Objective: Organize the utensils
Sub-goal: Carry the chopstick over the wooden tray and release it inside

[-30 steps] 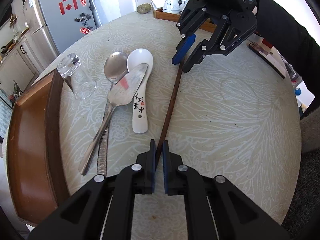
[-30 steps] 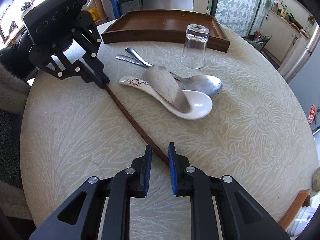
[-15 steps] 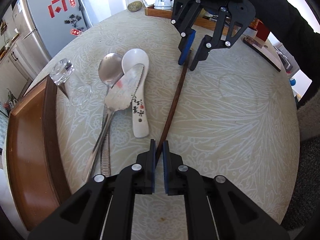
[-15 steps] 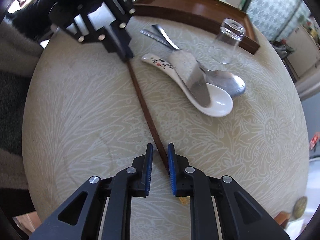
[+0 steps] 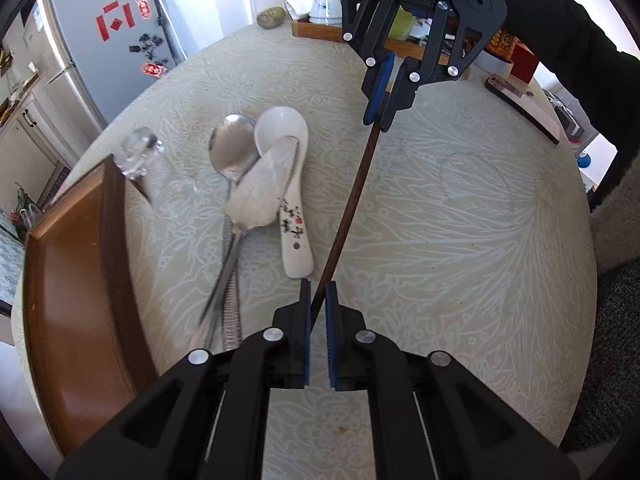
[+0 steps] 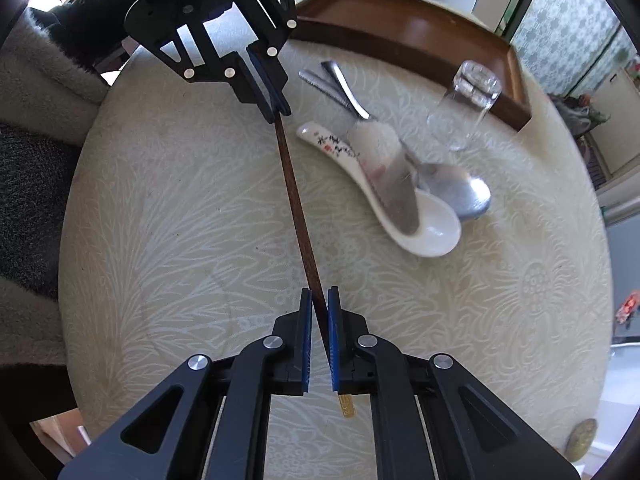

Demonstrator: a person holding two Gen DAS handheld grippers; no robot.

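Observation:
A dark brown chopstick [image 5: 352, 196] [image 6: 296, 208] spans between both grippers above the round table. My left gripper [image 5: 318, 292] is shut on its thin end; it also shows in the right wrist view [image 6: 276, 110]. My right gripper [image 6: 319, 300] is shut on the other end near its gold tip; it shows in the left wrist view [image 5: 378, 118]. A white ceramic spoon [image 5: 294, 216] [image 6: 404, 216], a metal spoon [image 5: 232, 152] [image 6: 460, 196] and a serrated knife [image 5: 260, 192] [image 6: 388, 168] lie piled left of the chopstick.
A brown wooden tray [image 5: 80, 288] [image 6: 404, 28] sits at the table edge. An upturned glass [image 5: 138, 156] [image 6: 468, 104] stands beside it. A second tray with cups [image 5: 320, 16] and boxes lie at the far side. A stone [image 6: 580, 438] rests near the edge.
Both grippers have lifted and swung round with the chopstick held between them; the right gripper now closes on its end. The spoons, knife and glass stayed put.

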